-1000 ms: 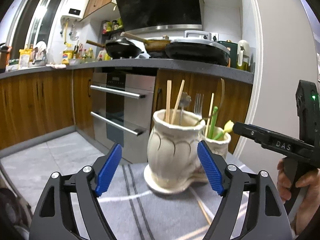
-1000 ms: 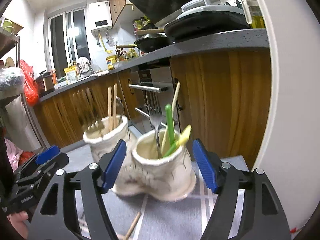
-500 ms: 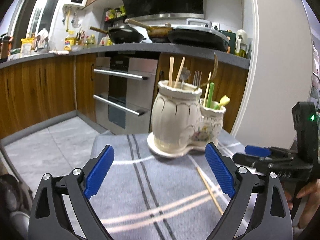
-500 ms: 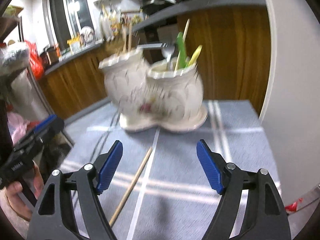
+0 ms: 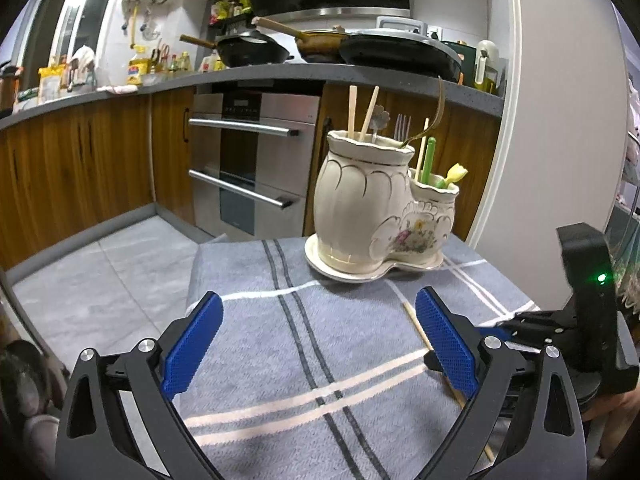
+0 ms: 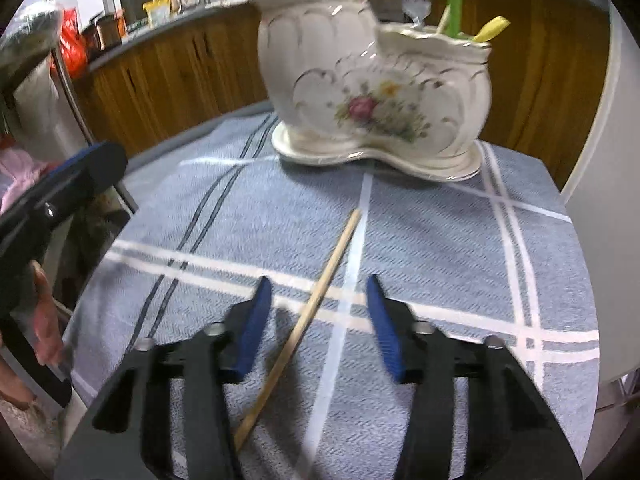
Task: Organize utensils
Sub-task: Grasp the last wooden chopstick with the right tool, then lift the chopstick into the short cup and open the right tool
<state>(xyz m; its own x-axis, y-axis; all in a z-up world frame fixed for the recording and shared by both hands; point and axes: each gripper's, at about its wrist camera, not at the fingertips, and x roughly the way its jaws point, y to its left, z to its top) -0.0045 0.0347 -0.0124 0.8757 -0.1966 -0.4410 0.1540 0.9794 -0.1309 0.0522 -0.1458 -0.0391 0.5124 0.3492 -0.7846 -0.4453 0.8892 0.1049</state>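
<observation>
A cream ceramic double utensil holder (image 5: 376, 208) (image 6: 372, 88) stands at the far side of the grey striped cloth. Its tall pot holds chopsticks and a spoon; its low pot holds a fork (image 6: 416, 0), a green utensil and a yellow one. A single wooden chopstick (image 6: 316, 304) (image 5: 416, 326) lies loose on the cloth. My right gripper (image 6: 318, 300) is open, low over the cloth, its blue pads on either side of the chopstick without touching it. My left gripper (image 5: 320, 336) is open and empty above the cloth, well short of the holder.
The grey cloth (image 5: 320, 344) covers a small table whose left edge drops to the tiled floor (image 5: 100, 276). A white wall (image 5: 560, 120) stands close on the right. Wooden cabinets, an oven (image 5: 252, 160) and a counter with pans lie behind.
Both grippers have pulled back from the holder. The right gripper has dropped low over the cloth, straddles the loose chopstick, and its jaws have narrowed.
</observation>
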